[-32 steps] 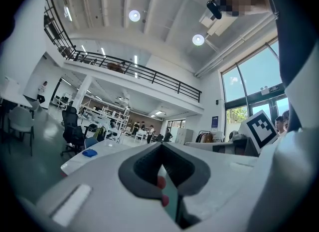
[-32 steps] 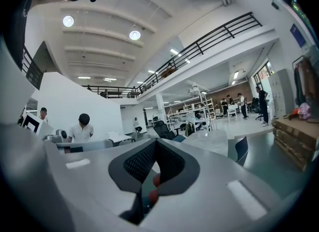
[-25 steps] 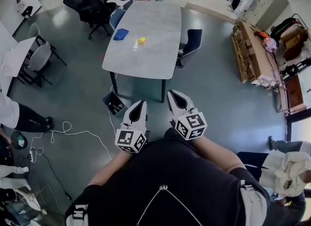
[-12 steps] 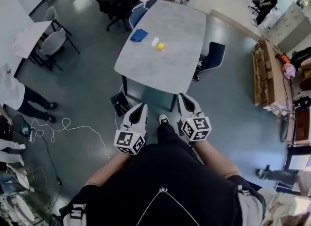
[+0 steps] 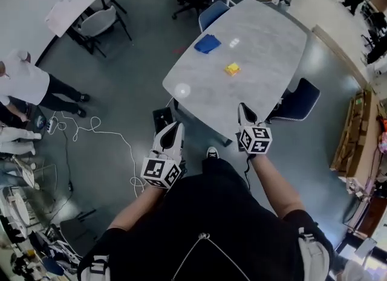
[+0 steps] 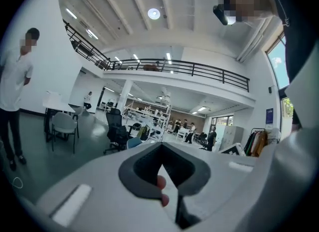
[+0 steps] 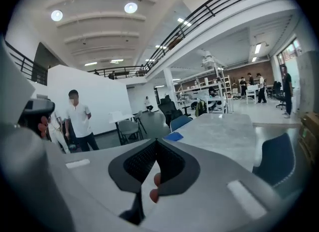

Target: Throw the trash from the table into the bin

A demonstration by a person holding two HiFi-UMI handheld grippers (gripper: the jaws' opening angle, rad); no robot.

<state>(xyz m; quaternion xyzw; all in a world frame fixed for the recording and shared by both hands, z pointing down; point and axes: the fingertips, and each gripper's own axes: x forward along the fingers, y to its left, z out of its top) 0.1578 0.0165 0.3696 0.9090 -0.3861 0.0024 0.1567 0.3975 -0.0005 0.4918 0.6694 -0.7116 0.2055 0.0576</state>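
No legible txt, nos. or brand names anywhere. Cubes on left gripper & right gripper carry only b/w square codes, no letters. Blue wall sign, left gripper view: too small to read.

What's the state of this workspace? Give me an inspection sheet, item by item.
Surface: grey table, mostly bare.
Job's things: blue piece and yellow piece lie apart on the table; dark bin, as it seems, on the floor by the table's near corner.
Clutter: nothing seen.
Grippers: left gripper and right gripper both shut, nothing held.
Cables: white cable loops across the floor at left.
Surroundings: blue chair beside the table; person standing at left.
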